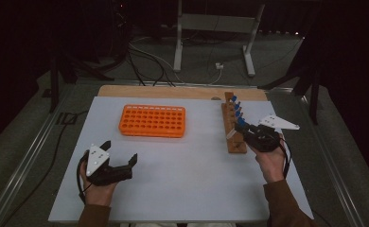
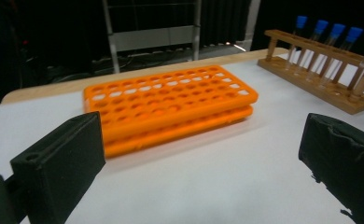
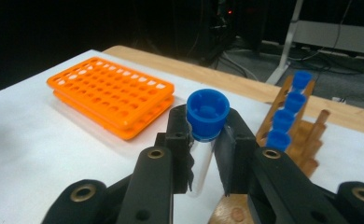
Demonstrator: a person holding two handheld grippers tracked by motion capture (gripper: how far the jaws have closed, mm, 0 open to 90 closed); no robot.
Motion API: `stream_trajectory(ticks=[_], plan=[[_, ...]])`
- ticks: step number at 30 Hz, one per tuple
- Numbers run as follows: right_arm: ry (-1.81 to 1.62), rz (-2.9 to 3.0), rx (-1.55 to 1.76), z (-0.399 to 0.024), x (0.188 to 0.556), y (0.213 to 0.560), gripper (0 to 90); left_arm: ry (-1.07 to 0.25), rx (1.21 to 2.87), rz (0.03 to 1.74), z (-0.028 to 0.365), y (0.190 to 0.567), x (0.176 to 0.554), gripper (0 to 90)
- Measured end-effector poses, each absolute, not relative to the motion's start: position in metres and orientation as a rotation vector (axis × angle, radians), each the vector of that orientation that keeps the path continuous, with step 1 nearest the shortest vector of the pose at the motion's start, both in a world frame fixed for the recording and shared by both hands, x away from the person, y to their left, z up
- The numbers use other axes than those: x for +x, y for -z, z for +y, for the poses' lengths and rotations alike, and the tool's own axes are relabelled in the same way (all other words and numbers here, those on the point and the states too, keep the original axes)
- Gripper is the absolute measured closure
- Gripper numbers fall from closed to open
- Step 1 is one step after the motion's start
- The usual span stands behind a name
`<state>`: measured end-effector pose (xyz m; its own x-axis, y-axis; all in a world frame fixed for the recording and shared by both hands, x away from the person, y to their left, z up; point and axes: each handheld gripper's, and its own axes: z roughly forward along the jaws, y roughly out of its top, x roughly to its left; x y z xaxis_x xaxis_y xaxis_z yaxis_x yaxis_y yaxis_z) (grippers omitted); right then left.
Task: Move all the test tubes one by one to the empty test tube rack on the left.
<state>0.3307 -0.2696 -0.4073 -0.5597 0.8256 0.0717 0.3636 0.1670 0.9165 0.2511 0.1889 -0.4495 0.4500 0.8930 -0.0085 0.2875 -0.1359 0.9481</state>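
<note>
On the white table (image 1: pixel 182 189), largest thing in frame, sit an orange rack (image 1: pixel 152 120) at centre-left and a wooden stand (image 1: pixel 233 124) at right, well apart from each other. My right gripper (image 3: pixel 209 140) is clamped on a clear tube (image 3: pixel 202 163) just under its blue cap (image 3: pixel 208 113), holding it roughly upright beside the wooden stand, where four more blue-capped tubes (image 3: pixel 290 114) wait in a row. My left gripper (image 2: pixel 199 158) hangs low over the near-left table with jaws wide and nothing between them, the orange rack straight ahead of it. From above, the right gripper (image 1: pixel 249 128) sits against the stand's near half, the left gripper (image 1: pixel 121 161) well short of the rack.

My reading: the tube is bound for one of the orange rack's small holes, all of which look vacant. The risks lie there. The glass is slick and my pads grip only a short stretch near the cap, so a jolt on the way across could let it swing or slip. A tilted approach could catch the tube's foot on a hole's edge and shove the light rack, since my left jaws are not steadying it. Pulling away too close to the stand could also knock the neighbouring tubes.
</note>
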Motion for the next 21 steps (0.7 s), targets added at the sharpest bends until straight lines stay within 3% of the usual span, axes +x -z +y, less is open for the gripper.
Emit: stream_trajectory(ticks=[18, 21], plan=[[-1.375, 2.159, 1.054, -0.234, 0.325, 0.420, 76.6, -0.547, 1.755, 0.892, 0.104, 0.445, 0.292, 1.4], [-1.384, 2.182, 1.040, -0.228, 0.323, 0.421, 76.6, -0.515, 1.775, 0.866, 0.087, 0.449, 0.294, 4.7]])
